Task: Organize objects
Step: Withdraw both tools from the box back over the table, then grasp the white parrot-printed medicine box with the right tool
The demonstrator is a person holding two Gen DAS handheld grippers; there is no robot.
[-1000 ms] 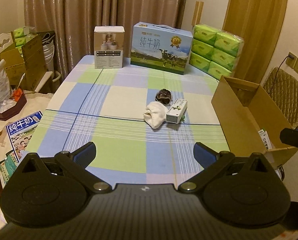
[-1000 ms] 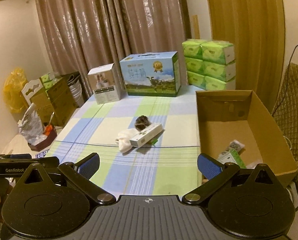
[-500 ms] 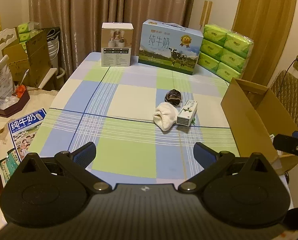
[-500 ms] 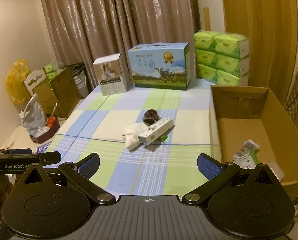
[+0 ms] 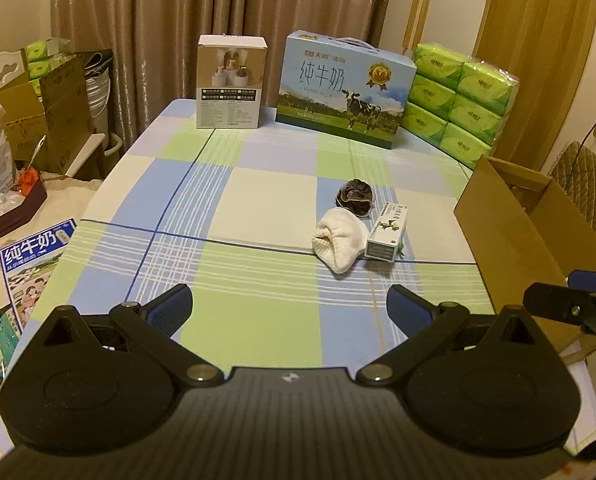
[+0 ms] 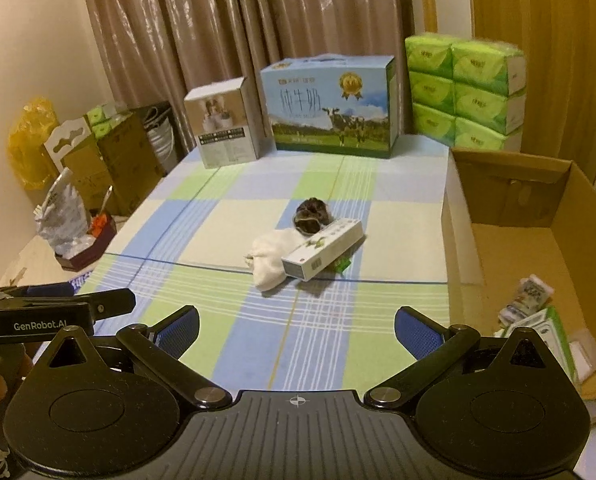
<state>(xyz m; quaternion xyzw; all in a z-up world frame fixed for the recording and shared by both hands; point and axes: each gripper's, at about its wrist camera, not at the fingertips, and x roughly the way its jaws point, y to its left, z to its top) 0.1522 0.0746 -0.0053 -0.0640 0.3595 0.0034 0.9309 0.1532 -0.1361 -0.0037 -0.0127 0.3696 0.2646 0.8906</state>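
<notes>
A white rolled cloth point(image 5: 338, 242) point(image 6: 272, 256), a dark brown bundle point(image 5: 355, 197) point(image 6: 312, 214) and a small white and green carton point(image 5: 388, 232) point(image 6: 324, 249) lie together mid-table on the checked cloth. An open cardboard box point(image 5: 510, 224) point(image 6: 538, 232) stands at the table's right edge, with small packets point(image 6: 532, 300) inside. My left gripper point(image 5: 289, 308) is open and empty above the near table edge. My right gripper point(image 6: 296, 326) is open and empty, also near the front edge. Each gripper shows at the other view's side.
At the back stand a white product box point(image 5: 231, 82), a blue milk carton case point(image 5: 346, 88) and stacked green tissue packs point(image 5: 460, 96). Left of the table are cardboard boxes point(image 5: 46, 112) and a leaflet point(image 5: 30, 264). A padded chair point(image 5: 590, 196) stands right.
Both grippers have moved forward and left a little; the table objects look nearer and the box sits further right in view. Jaws stay open.
</notes>
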